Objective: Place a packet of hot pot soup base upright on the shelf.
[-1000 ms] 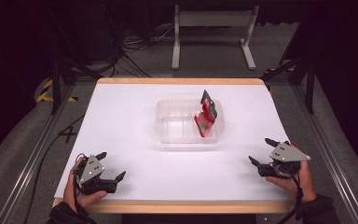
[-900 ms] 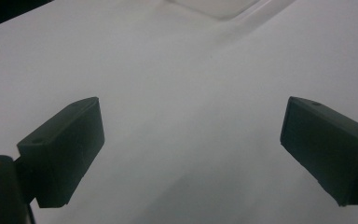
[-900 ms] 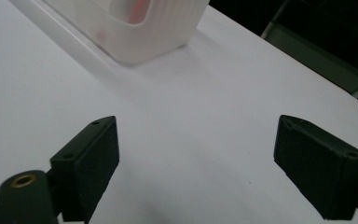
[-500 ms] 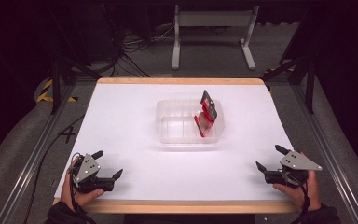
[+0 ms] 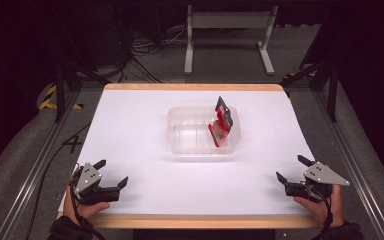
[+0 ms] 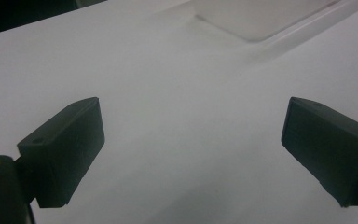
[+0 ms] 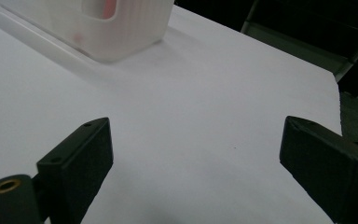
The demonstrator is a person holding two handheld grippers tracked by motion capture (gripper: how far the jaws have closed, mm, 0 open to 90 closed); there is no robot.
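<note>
Both grippers idle at the bottom corners, jaws apart.
Left gripper lower left, right gripper lower right — nothing gripped; clear tray mid-frame on white table, well apart from both, red-and-black packet propped upright in its right part.

On the one white table stands one clear plastic container split into two compartments, holding one red-and-black packet propped in its right compartment, while two hand-held grippers, one left gripper and one right gripper, rest at the near corners.
</note>
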